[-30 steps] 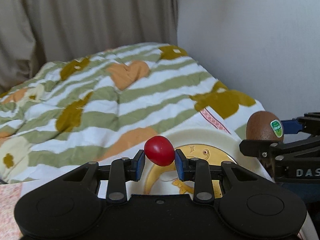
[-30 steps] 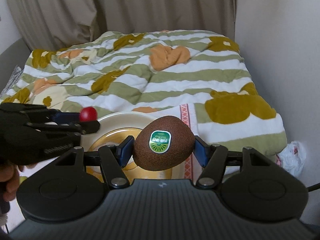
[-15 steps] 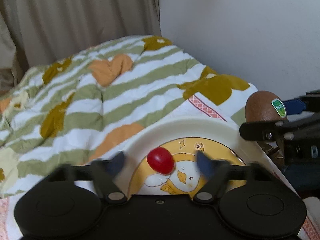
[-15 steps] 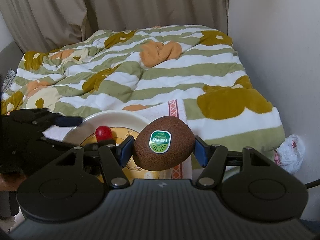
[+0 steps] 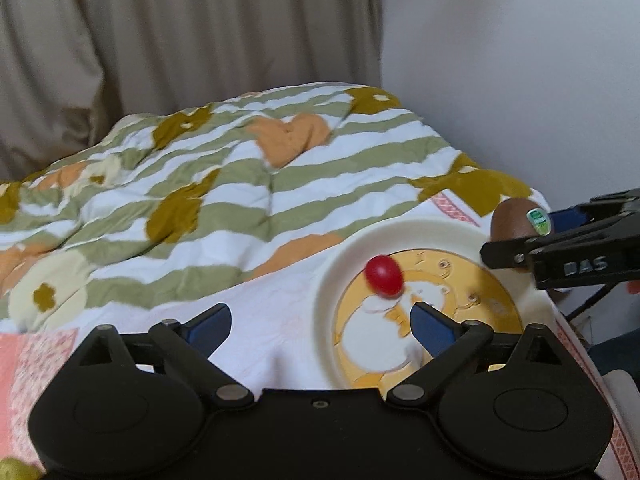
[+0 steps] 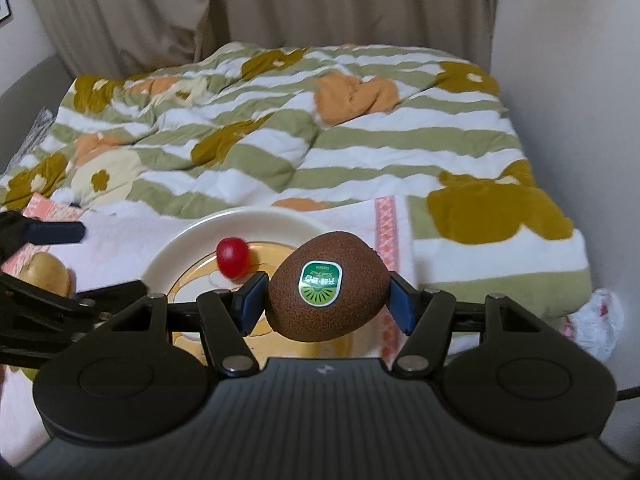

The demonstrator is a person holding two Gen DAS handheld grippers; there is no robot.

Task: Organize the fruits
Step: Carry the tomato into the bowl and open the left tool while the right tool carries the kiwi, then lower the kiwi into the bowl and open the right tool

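Observation:
A small red tomato (image 5: 383,275) lies on the cream plate (image 5: 404,232) with a yellow duck picture; it also shows in the right wrist view (image 6: 232,257) on the plate (image 6: 208,232). My left gripper (image 5: 320,326) is open and empty, drawn back to the left of the tomato. My right gripper (image 6: 326,300) is shut on a brown kiwi (image 6: 328,291) with a green sticker, held above the plate's right side; the kiwi shows at the right in the left wrist view (image 5: 516,220).
The plate rests on a white and pink towel (image 5: 276,312) on a bed with a green striped quilt (image 6: 304,140). A yellowish fruit (image 6: 46,274) lies left of the plate. Curtain behind, wall to the right, a plastic bag (image 6: 604,320) beside the bed.
My left gripper opened and let the tomato go onto the plate, then drew back to the left. My right gripper kept hold of the kiwi and stayed over the plate.

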